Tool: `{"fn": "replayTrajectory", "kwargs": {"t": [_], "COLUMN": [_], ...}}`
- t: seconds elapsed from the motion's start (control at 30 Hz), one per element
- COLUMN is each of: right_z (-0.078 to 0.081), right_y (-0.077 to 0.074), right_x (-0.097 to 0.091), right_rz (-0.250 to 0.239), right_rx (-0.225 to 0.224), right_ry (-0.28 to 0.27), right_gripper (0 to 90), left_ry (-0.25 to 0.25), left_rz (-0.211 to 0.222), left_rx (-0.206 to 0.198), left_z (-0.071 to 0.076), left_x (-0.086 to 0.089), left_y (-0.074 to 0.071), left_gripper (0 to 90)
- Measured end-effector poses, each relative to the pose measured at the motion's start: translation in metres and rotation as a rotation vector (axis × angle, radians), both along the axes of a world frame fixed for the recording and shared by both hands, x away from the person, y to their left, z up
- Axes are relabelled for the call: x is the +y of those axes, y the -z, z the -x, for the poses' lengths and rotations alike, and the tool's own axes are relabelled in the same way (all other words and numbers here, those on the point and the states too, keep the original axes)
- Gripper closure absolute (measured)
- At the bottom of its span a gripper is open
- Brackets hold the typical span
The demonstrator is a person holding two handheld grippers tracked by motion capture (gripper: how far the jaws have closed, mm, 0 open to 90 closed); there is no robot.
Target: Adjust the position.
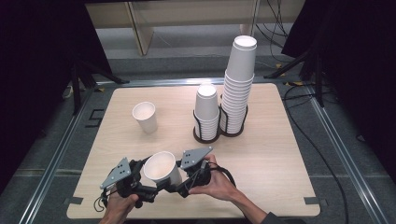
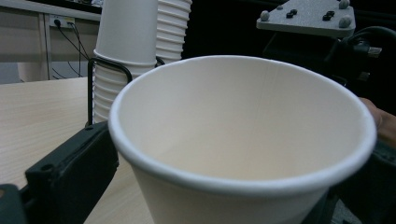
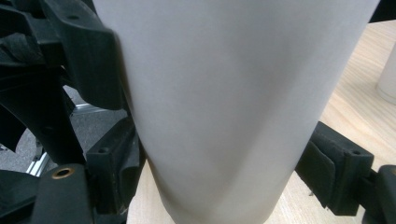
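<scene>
A white paper cup [image 1: 161, 168] is held upright just above the table's front edge, between both grippers. My left gripper [image 1: 147, 185] comes at it from the left, my right gripper [image 1: 180, 183] from the right. In the left gripper view the cup's open mouth [image 2: 243, 126] sits between the black jaws of the left gripper [image 2: 219, 198], and one finger [image 2: 70, 172] presses its wall. In the right gripper view the cup's wall [image 3: 233, 93] stands between the right gripper's [image 3: 224, 170] two pads, both touching it. Both grippers are shut on the cup.
A second lone cup [image 1: 145, 116] stands at mid-left of the wooden table [image 1: 280, 154]. A short cup stack [image 1: 207, 109] and a tall one [image 1: 239, 79] stand in a black wire holder [image 1: 219, 133] at centre back. A metal rail frames the table.
</scene>
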State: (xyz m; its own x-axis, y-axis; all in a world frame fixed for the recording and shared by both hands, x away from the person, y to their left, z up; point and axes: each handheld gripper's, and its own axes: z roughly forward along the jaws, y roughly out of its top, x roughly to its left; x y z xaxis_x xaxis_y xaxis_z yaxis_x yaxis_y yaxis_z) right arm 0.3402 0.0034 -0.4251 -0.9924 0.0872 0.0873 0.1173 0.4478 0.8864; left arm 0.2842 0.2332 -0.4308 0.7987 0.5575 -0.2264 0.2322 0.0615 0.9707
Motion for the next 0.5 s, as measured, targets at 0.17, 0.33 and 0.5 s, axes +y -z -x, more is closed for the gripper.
{"fn": "replayTrajectory", "kwargs": {"t": [0.17, 0.33, 0.5], "right_z": [0.0011, 0.0002, 0.0], "right_y": [0.0021, 0.0035, 0.0054], "right_x": [0.0024, 0.002, -0.0069], "right_rz": [-0.006, -0.025, 0.002], "right_rx": [0.028, 0.03, 0.052], "right_ry": [0.001, 0.002, 0.01], "right_gripper": [21.8, 20.9, 17.8], "left_ry": [0.019, 0.013, -0.037], "left_rz": [-0.015, -0.014, 0.001], "left_rx": [-0.034, -0.044, -0.051], "left_z": [0.002, 0.0026, -0.0002], "left_x": [-0.001, -0.0004, 0.0082], "left_y": [-0.0012, -0.0019, -0.0041], "left_gripper": [11.6, 13.0, 13.6]}}
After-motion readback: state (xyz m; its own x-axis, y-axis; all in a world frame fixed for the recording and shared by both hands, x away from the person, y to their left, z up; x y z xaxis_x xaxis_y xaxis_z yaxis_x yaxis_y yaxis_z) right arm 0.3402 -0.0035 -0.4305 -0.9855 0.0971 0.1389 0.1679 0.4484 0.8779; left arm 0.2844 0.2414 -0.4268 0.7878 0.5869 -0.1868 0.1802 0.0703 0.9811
